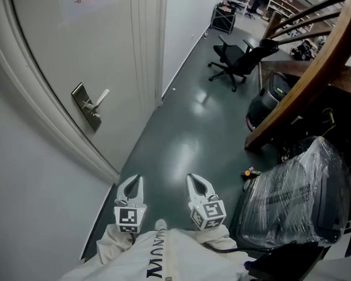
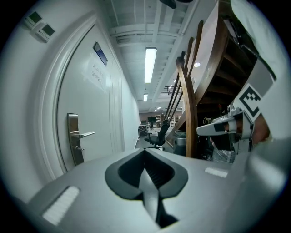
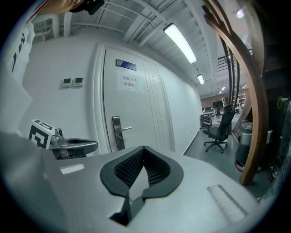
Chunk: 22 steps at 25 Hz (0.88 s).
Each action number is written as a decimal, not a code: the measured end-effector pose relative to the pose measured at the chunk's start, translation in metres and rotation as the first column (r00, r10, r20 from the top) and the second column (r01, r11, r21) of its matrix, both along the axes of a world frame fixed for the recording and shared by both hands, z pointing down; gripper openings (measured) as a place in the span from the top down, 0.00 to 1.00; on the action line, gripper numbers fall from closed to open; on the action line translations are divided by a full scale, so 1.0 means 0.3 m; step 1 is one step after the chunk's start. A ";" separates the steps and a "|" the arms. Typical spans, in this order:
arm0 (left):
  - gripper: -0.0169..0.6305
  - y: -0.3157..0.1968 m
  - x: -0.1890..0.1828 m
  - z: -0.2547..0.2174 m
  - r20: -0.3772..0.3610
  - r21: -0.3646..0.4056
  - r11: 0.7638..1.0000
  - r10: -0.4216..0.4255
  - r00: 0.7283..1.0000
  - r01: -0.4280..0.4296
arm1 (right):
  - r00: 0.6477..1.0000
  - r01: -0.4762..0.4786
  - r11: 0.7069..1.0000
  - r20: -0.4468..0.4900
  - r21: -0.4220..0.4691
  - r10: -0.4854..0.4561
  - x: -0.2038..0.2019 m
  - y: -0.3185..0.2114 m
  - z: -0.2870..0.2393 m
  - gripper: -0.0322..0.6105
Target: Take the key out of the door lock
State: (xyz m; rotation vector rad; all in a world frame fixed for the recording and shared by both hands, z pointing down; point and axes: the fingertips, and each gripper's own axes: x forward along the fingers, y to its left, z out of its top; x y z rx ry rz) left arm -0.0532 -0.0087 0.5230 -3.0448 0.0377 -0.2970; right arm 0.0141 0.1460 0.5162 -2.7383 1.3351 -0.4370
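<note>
The door (image 1: 59, 49) is painted a smooth, matt off-white. Its lock plate (image 1: 92, 119) and lever handle (image 1: 102, 98) are satin, brushed metal. The floor (image 1: 181, 142) is dark green and glossy and mirrors the lights. The stair rail (image 1: 312, 71) is varnished brown wood. Shiny clear plastic film wraps a bundle (image 1: 301, 195). The left gripper (image 1: 136, 179) and right gripper (image 1: 191, 177) are matt pale plastic, with ribbed dark pads lining the jaws.

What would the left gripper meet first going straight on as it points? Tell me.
Nothing close: the left gripper points past the door, which lies off to its left. The floor ahead looks free up to the black office chair, though depth is unclear.
</note>
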 end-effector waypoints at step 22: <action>0.97 -0.167 0.372 0.032 0.023 0.012 0.997 -0.083 0.996 0.083 | 0.997 0.075 0.997 0.036 0.000 -0.075 0.412 -0.168 0.049 0.95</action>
